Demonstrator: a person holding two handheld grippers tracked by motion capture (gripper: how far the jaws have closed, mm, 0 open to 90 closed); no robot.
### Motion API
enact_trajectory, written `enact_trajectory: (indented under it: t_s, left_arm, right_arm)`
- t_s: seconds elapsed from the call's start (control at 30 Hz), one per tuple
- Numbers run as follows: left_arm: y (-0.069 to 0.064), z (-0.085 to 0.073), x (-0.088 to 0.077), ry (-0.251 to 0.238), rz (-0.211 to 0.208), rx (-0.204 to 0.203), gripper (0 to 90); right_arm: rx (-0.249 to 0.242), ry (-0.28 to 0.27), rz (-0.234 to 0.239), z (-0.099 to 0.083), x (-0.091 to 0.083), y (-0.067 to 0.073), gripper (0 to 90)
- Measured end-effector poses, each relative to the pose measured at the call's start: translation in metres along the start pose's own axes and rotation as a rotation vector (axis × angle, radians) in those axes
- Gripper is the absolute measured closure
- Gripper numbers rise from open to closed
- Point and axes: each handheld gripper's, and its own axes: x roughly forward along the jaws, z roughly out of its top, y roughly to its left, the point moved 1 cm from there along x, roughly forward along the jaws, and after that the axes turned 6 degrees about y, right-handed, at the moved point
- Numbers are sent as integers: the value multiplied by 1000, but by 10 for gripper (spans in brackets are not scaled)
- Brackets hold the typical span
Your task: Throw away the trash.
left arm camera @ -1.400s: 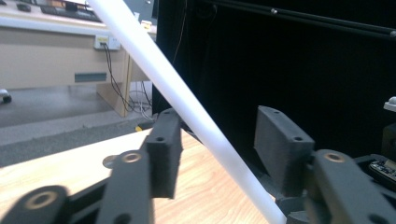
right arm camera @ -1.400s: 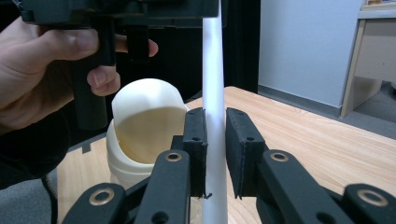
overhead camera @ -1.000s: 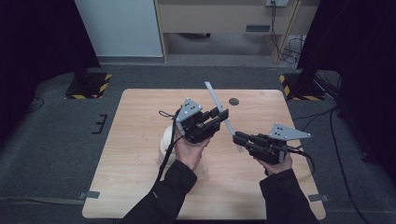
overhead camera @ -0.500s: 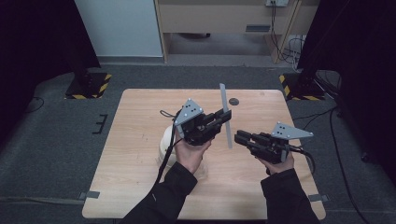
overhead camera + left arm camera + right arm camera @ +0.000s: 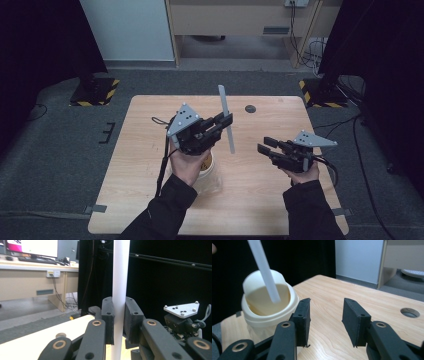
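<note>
Straw clamped above a lidded cup

Matte white, round and straight, the straw (image 5: 226, 119) is pinched between the flat black pads of the left hand-held gripper (image 5: 220, 122) and held clear of the pale wood-grain bench (image 5: 260, 195). A cream cup (image 5: 269, 305) with a raised flap lid stands on the bench beneath the left hand. The right hand-held gripper (image 5: 325, 320) is held with jaws spread, empty. A round hole (image 5: 250, 108) is seen in the bench near its far edge.

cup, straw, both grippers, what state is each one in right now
cup: upright on the table, uncovered, nothing in it yet
straw: clamped near upright, off the table, not in the cup
left gripper: shut on the straw
right gripper: open, holding nothing
</note>
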Motion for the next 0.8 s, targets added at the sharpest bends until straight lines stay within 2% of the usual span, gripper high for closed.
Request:
enact_trajectory:
  t_s: [0.17,0.43,0.6,0.73,0.8]
  left_arm:
    - [9,3,-16,-5,24,27,791]
    - [26,-4,-37,-6,70,26,791]
    - [31,-11,-41,0,89,25,791]
    - [32,-19,-41,13,99,37,791]
    - [32,-26,-39,34,102,44,791]
  right_arm:
    - [8,23,-26,-6,4,-5,529]
    - [46,68,-65,-16,10,-14,463]
    - [48,105,-88,-23,13,-18,445]
    - [48,112,-91,-25,15,-19,439]
    - [47,117,-97,-26,16,-19,428]
